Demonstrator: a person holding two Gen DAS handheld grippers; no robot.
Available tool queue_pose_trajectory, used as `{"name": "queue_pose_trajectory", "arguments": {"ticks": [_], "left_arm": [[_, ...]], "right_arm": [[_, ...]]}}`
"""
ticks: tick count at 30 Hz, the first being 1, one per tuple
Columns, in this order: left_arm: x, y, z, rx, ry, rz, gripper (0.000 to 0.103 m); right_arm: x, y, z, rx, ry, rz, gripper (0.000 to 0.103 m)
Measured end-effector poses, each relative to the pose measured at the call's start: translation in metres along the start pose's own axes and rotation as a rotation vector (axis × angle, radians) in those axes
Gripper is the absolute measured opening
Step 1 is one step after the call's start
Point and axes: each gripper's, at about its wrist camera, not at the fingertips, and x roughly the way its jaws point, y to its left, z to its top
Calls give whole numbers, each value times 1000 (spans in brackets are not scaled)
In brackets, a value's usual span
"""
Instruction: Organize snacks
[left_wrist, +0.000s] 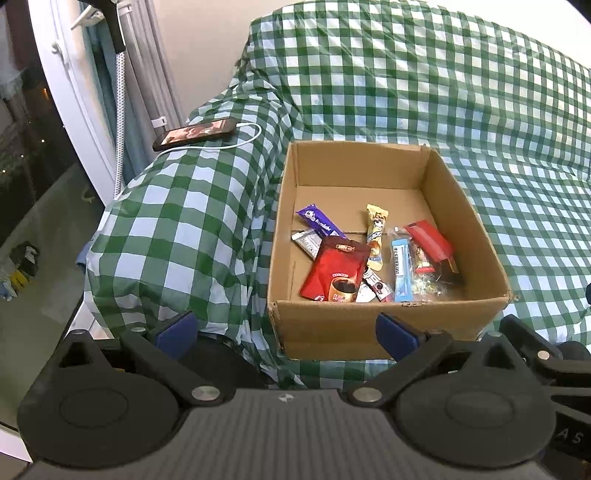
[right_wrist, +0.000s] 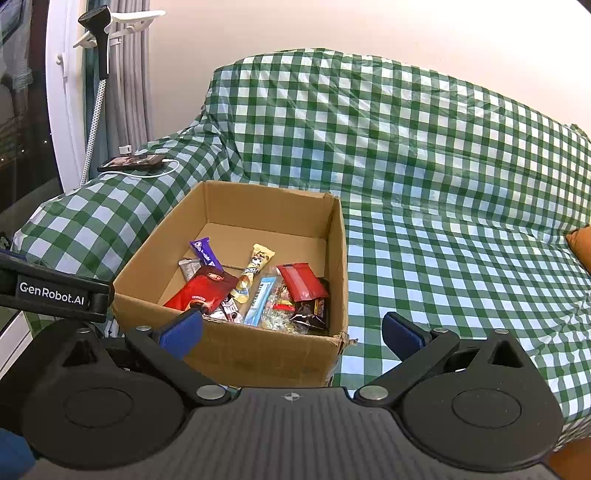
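An open cardboard box (left_wrist: 388, 326) stands on a sofa under a green checked cover; it also shows in the right wrist view (right_wrist: 258, 354). Inside lie several snacks: a red coffee pouch (left_wrist: 334, 273), a purple bar (left_wrist: 319, 221), a cream bar (left_wrist: 376, 229), a blue bar (left_wrist: 402, 273) and a red packet (left_wrist: 430, 240). The red pouch (right_wrist: 201, 291) and red packet (right_wrist: 301, 282) show in the right wrist view too. My left gripper (left_wrist: 286, 330) is open and empty, in front of the box. My right gripper (right_wrist: 291, 334) is open and empty, near the box's front right corner.
A phone (left_wrist: 194, 134) with a white cable lies on the sofa arm left of the box. A window and curtain stand at far left. The checked seat (right_wrist: 461, 266) stretches right of the box, with an orange cushion (right_wrist: 580, 245) at its edge. The left gripper's body (right_wrist: 51, 293) shows at left.
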Motion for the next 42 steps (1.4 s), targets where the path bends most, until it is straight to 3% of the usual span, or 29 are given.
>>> {"name": "queue_pose_trajectory", "arguments": {"ticks": [42], "left_arm": [[2,4,-3,9,10,-1,103]], "right_arm": [[2,-1,-2,10,2,8,103]]}}
